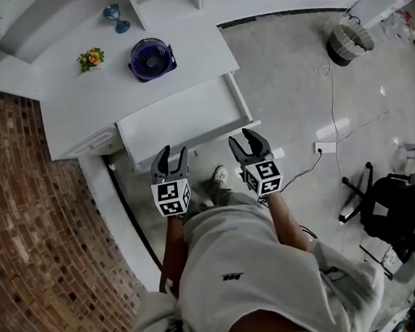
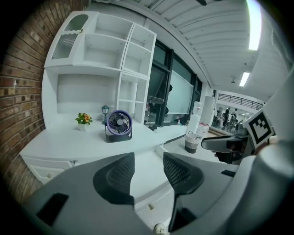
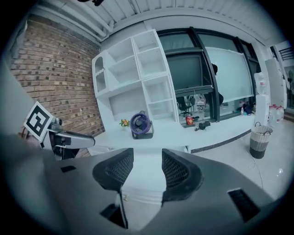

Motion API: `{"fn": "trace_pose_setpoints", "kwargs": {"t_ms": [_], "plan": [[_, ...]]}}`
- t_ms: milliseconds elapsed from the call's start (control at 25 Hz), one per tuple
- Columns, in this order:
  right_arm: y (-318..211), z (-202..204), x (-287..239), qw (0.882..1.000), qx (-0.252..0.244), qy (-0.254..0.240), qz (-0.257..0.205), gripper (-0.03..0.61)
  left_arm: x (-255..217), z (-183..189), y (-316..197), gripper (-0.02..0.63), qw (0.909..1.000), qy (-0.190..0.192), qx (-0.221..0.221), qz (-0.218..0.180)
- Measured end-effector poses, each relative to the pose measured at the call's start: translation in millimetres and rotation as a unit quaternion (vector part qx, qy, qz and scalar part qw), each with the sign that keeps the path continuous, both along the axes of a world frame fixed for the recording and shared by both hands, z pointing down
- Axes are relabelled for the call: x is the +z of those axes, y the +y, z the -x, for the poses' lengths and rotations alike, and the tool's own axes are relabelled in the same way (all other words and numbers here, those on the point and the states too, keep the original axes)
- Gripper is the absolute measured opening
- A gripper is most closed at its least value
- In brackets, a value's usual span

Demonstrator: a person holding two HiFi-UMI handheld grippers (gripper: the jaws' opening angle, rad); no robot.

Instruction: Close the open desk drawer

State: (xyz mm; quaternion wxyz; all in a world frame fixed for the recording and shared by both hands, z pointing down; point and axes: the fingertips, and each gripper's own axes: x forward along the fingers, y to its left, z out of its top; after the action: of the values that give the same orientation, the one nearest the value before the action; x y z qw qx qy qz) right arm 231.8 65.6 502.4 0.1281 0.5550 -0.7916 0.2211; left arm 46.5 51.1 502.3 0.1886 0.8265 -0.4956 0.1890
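2 grey claws, left claw [image 1: 175,152] and right claw [image 1: 243,138], hang released and empty, spread apart, probably to push the open white table drawer [image 1: 181,120] at 12 o'clock squarely.

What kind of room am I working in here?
Probably an office or lab workspace: a white desk with an open drawer and shelf unit, a black office chair, and a waste basket.

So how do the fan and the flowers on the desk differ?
The fan is purple and round, the flowers orange with green leaves. The fan is clearly bigger than the flowers. The fan stands farther from the brick wall than the flowers. Both stand on the white desk.
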Motion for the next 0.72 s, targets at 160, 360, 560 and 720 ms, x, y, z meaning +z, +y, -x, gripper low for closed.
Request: {"fn": "trace_pose_setpoints", "kwargs": {"t_ms": [160, 360, 560, 720], "plan": [[-2, 6, 25, 1.000, -0.010, -0.015, 0.021, 0.196, 23, 7, 5, 0.218, 0.9995, -0.008, -0.022, 0.022], [1, 17, 62, 0.998, -0.026, -0.006, 0.056, 0.196, 54, 24, 10, 0.227, 0.9975, -0.012, -0.044, 0.053], [5, 25, 91, 0.996, -0.040, 0.022, 0.079, 0.198, 90, 39, 18, 0.229, 0.9940, -0.008, -0.064, 0.088], [10, 22, 111, 0.993, -0.041, 0.040, 0.100, 0.198, 110, 47, 27, 0.230, 0.9899, -0.009, -0.084, 0.113]]}}
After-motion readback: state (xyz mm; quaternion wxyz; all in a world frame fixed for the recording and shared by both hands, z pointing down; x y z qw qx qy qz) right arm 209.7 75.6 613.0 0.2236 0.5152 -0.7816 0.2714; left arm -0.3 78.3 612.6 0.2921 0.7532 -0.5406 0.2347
